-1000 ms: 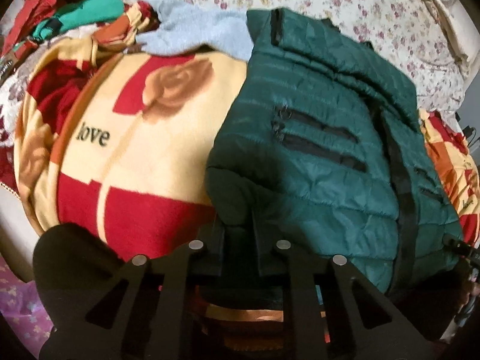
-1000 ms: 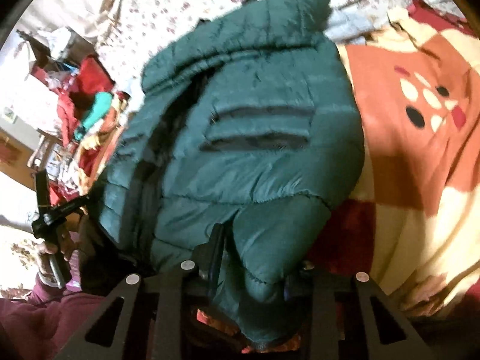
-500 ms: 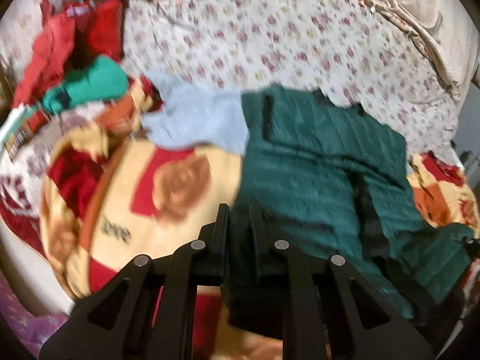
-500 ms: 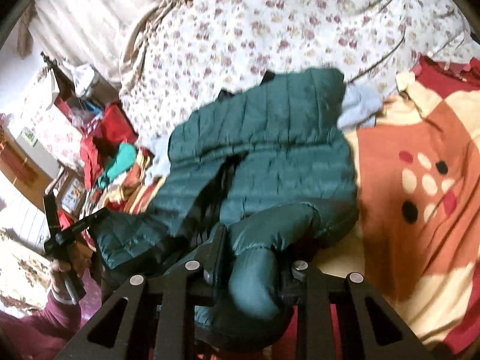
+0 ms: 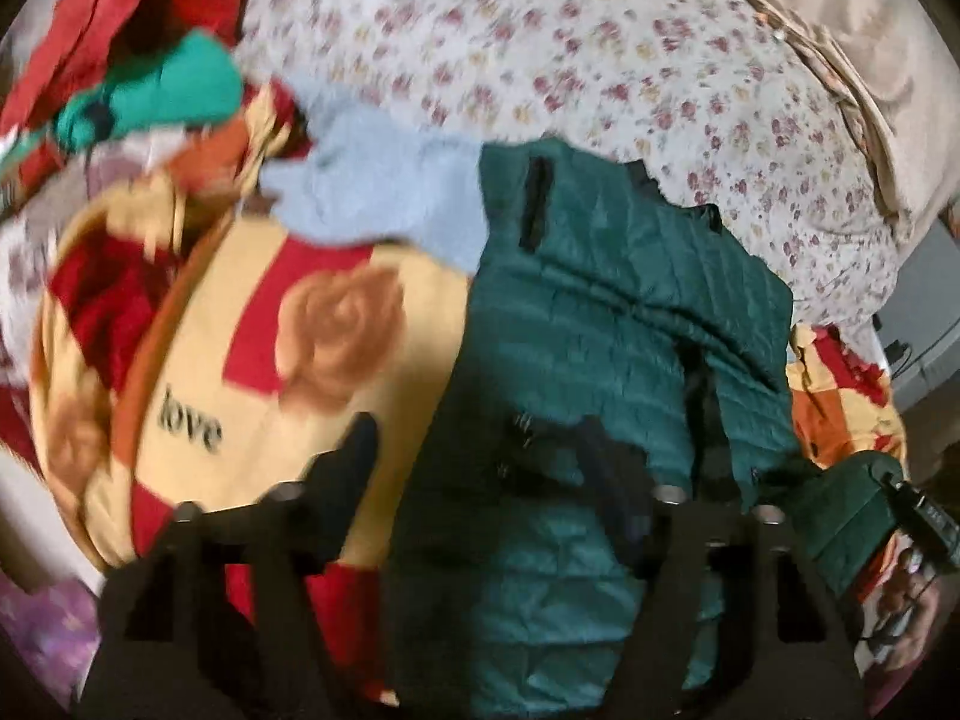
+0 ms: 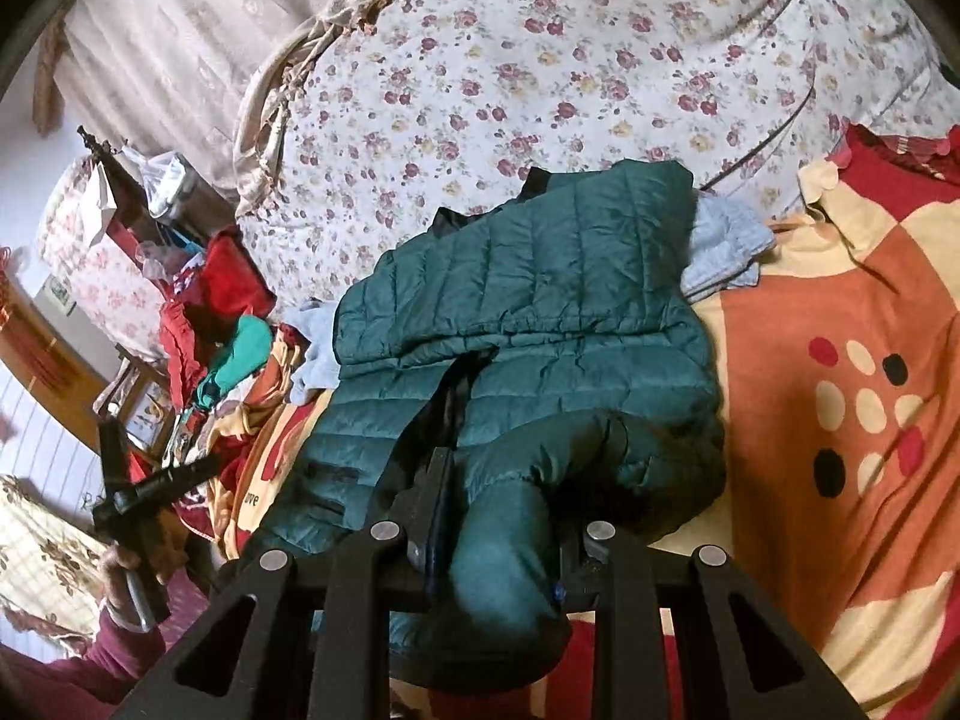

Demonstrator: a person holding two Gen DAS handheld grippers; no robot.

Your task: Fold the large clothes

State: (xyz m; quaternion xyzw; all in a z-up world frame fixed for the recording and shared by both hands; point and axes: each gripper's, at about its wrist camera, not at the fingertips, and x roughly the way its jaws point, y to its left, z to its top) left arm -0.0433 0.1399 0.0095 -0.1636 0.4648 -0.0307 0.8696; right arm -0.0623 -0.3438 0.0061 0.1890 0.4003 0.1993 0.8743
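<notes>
The right claw (image 6: 501, 531) at the lower middle of the right wrist view pinches a puffy fold of the green quilted jacket (image 6: 540, 312); the fold fills the whole gap between its two fingers and bulges toward the lens. From there the jacket runs up the centre of the frame, its black zipper line slanting down toward the claw.

In the blurred left wrist view, the left claw (image 5: 498, 480) stands spread wide at the lower middle. One finger (image 5: 354, 456) lies over the yellow and red blanket (image 5: 252, 372) printed with "love". The other finger is dark and smeared against the jacket (image 5: 600, 312), so whether it touches the cloth cannot be told. The jacket's lower body sits between the two fingers and extends up and right.

A pale blue cloth (image 6: 723, 246) lies just beside the jacket's upper right edge in the right wrist view. The floral bedcover (image 6: 540, 60) spreads across the top of that frame. A heap of red and teal clothes (image 6: 222, 324) lies at middle left. The left hand (image 6: 129, 564) grips its tool at lower left.
</notes>
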